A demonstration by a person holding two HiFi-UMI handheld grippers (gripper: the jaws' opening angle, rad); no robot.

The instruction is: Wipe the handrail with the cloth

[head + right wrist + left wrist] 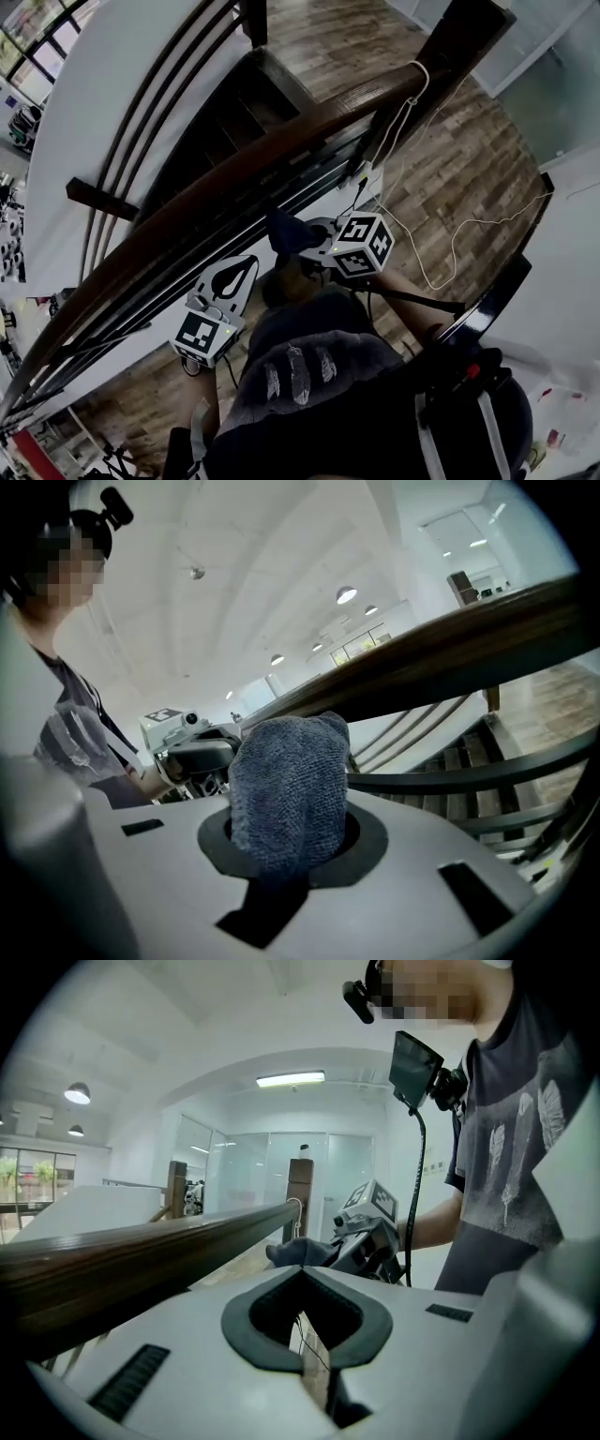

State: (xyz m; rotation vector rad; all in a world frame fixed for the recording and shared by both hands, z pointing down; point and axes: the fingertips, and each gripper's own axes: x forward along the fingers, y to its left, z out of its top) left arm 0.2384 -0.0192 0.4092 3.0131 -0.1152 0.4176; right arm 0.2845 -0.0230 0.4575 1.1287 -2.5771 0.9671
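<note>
A dark curved wooden handrail [281, 141] runs from lower left to upper right. My right gripper [298, 240] is shut on a grey-blue cloth [283, 232] just below the rail's near side. The right gripper view shows the bunched cloth [286, 785] standing up out of my right gripper [289, 829], with the handrail [450, 653] behind it and a little apart. My left gripper [244, 270] is shut and holds nothing, lower left of the right one. In its own view my left gripper [302, 1277] points past the handrail [141, 1246] toward the cloth [298, 1252].
Dark stair steps [234, 103] drop away beyond the rail, with thin dark bars [159, 103] along a white wall. A white cable [441, 244] hangs from the dark newel post [450, 52] onto the wood floor [450, 169]. The person's torso fills the lower frame.
</note>
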